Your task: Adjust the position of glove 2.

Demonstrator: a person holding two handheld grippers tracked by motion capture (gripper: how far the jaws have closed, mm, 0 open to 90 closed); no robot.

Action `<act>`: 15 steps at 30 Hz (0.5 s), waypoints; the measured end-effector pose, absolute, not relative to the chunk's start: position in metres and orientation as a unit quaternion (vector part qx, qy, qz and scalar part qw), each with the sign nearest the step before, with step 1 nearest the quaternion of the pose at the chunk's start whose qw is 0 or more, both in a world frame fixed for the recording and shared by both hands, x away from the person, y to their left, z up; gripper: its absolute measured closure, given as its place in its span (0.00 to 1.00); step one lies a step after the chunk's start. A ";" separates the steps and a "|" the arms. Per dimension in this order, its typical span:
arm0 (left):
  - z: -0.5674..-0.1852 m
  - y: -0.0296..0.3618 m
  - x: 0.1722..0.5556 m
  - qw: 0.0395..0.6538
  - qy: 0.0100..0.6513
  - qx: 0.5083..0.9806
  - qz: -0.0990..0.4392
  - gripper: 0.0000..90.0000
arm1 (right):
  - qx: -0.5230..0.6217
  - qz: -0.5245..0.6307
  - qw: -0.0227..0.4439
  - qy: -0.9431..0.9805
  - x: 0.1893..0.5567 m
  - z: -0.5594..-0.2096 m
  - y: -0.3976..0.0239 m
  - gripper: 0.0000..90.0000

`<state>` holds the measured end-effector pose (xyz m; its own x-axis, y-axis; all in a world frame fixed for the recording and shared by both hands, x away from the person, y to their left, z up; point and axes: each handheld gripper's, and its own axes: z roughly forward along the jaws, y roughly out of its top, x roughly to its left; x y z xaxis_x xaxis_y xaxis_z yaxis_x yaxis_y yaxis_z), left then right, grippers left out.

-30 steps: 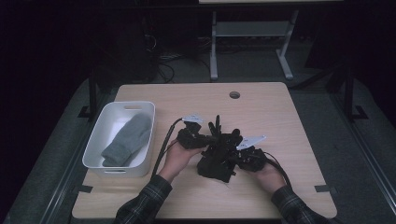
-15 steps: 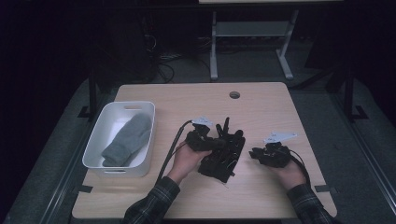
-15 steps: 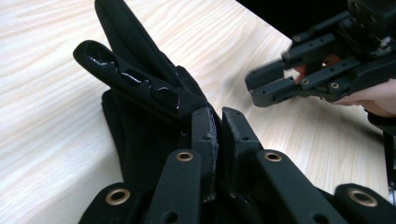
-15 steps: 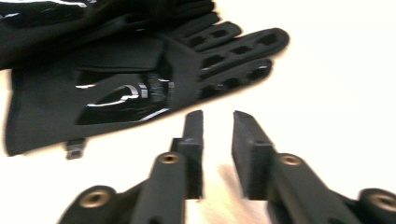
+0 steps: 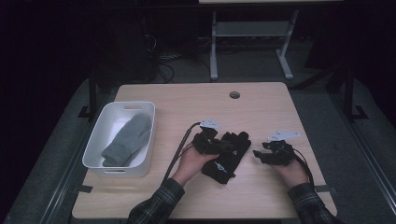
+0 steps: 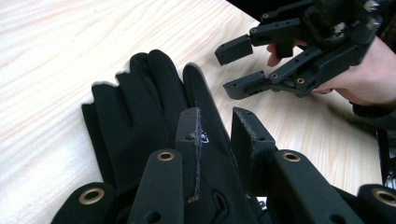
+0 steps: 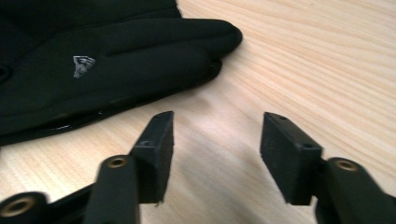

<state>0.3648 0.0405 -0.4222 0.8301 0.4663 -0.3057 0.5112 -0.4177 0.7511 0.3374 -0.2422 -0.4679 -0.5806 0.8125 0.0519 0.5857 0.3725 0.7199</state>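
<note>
The worktop (image 5: 187, 100) is a pale wooden board with a small round hole (image 5: 234, 94) near its far edge, and it stands in a dark room with a grey floor, loose cables and a white metal frame (image 5: 250, 39) behind it. Near the left edge of the worktop sits a white plastic bin with rounded corners (image 5: 103, 135), and inside it lies a grey woolly mitten (image 5: 128, 138). In the middle, closer to the near edge, lies a black fabric glove with a small white logo (image 5: 229, 156), flat on the wood with its fingers pointing to the far edge. The left gripper (image 6: 218, 128) sits right over the glove, and its jaws have just been opening; the glove cloth lies under and between them, but the pads do not squeeze it. The right gripper (image 7: 215, 151) is just beside the glove, toward the right edge, over bare wood. Its jaws have just been opening too, and they stand apart with nothing between them. Nothing else lies between the bin and the glove.
</note>
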 end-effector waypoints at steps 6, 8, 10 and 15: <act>-0.421 0.050 0.357 0.432 0.272 0.860 -0.012 1.00 | 0.439 0.350 0.158 0.812 0.339 -0.471 -0.243 0.38; -0.422 0.051 0.351 0.427 0.263 0.865 -0.009 1.00 | 0.439 0.349 0.159 0.812 0.339 -0.471 -0.243 0.36; -0.425 0.053 0.346 0.427 0.256 0.867 -0.010 1.00 | 0.440 0.348 0.161 0.812 0.339 -0.471 -0.243 0.34; -0.434 0.054 0.329 0.426 0.237 0.873 -0.015 1.00 | 0.446 0.343 0.170 0.809 0.341 -0.474 -0.243 0.25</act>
